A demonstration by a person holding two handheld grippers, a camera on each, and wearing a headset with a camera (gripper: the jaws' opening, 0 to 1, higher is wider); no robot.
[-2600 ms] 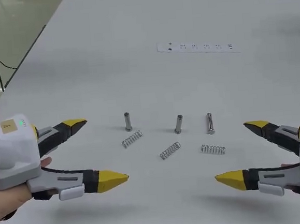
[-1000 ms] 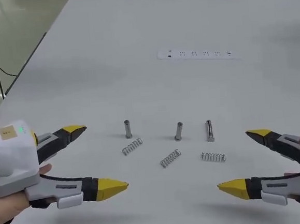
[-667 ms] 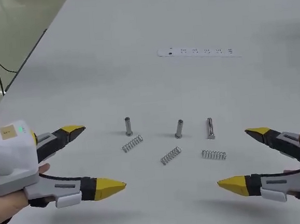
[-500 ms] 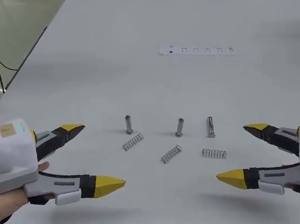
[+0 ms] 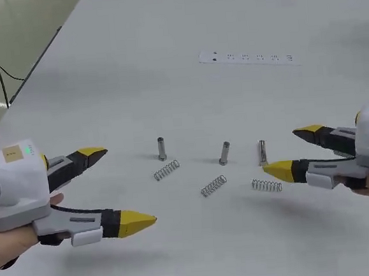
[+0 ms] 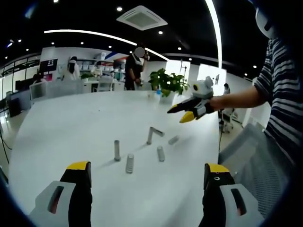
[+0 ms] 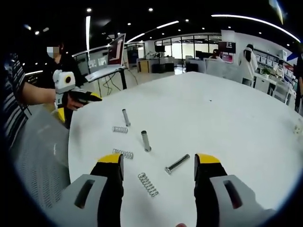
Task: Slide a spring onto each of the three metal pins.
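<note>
Jaws apart on left gripper (image 5: 123, 185) and right gripper (image 5: 293, 150) — spring (image 5: 265, 185) near the right's tips

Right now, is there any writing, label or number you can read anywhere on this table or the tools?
No text is readable.
Dark marks on the long white power strip: too small to read.
Small tan sticker on the white left claw: blurred.

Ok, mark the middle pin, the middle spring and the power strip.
middle pin (image 5: 224, 153), head view, midway along its shaft.
middle spring (image 5: 213, 185), head view, centre of its coils.
power strip (image 5: 248, 57), head view, middle of its top face.
</note>
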